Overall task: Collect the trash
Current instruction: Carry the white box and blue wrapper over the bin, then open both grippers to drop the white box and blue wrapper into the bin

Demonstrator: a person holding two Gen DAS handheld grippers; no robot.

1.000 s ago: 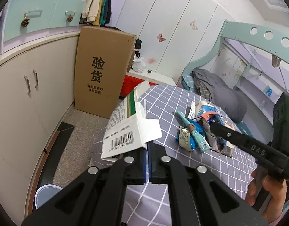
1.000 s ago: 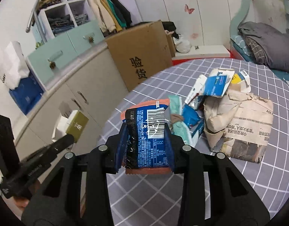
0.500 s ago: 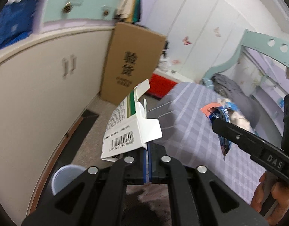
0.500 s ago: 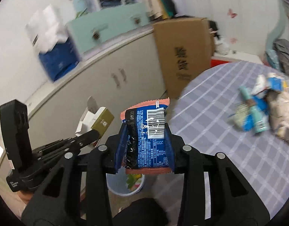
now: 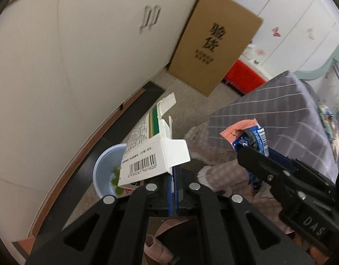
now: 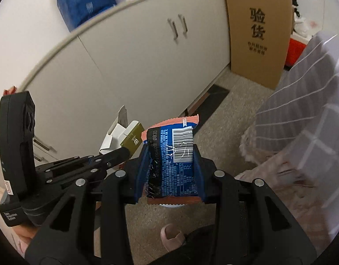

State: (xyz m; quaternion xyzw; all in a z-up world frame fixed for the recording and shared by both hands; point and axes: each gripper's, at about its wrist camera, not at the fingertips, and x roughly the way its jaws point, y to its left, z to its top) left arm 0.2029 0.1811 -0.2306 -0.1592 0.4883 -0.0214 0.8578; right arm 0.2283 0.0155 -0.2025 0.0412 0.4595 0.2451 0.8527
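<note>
Mid-task: left hand-held gripper [image 5: 175, 190] clenched on a flap of the white carton [image 5: 147, 152], right hand-held gripper [image 6: 169, 174] grasping the blue snack wrapper [image 6: 171, 163]. Both above floor [image 6: 224, 132] near the pale blue bin [image 5: 103, 172], neither dropped yet. More litter [image 5: 327, 119] left on checked tabletop [image 5: 268, 114]. Cream cabinets [image 5: 70, 55], cardboard box [image 5: 213, 50] behind.
</note>
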